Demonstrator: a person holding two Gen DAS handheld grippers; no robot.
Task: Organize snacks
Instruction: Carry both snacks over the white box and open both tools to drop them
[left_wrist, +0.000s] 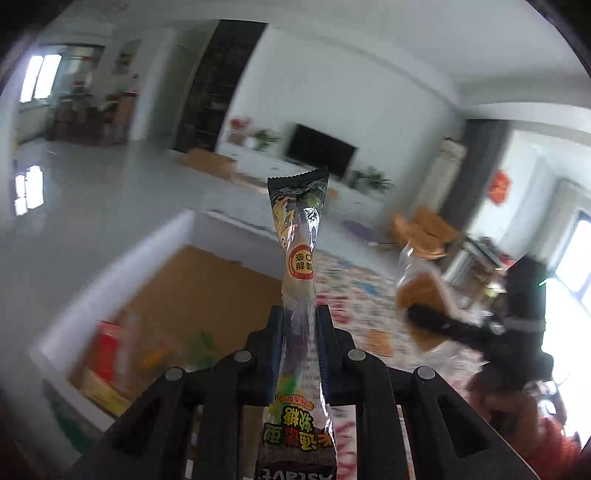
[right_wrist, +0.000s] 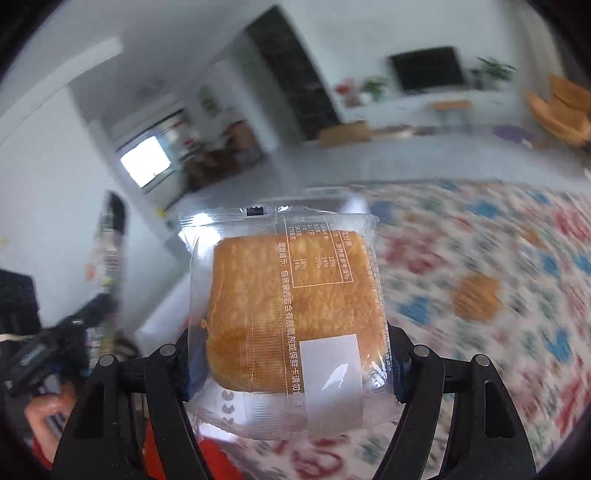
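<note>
Viewing left wrist camera first. Left gripper (left_wrist: 300, 317) closed narrow on long candy packet (left_wrist: 300, 266), clamped at packet's mid-length between both fingers (left_wrist: 276, 325). Packet upright along finger axis, serrated dark end pointing far, printed end running near, below frame edge. Held in air above patterned cloth (left_wrist: 343, 280). Open cardboard box (left_wrist: 184, 295) on left, below gripper, holding red and yellow packs, blurred. Right gripper (left_wrist: 424, 317) visible at right, blurred, carrying wrapped cake (left_wrist: 421, 295). Television (left_wrist: 321, 151) on far wall.

Switching to right wrist camera. Right gripper (right_wrist: 288, 354) parted wide, fingers (right_wrist: 399, 354) pressed on left and right edges of wrapped cake (right_wrist: 291, 314). Clear wrapper, square golden cake inside, printed table and text facing camera, white label patch at near right. Cake fills gap between fingers, top seam pointing far. Held above patterned cloth (right_wrist: 498, 236); second wrapped cake (right_wrist: 476, 297) lying on cloth at right, well apart. Left gripper at left edge, blurred; grip state unreadable in this view.
</note>
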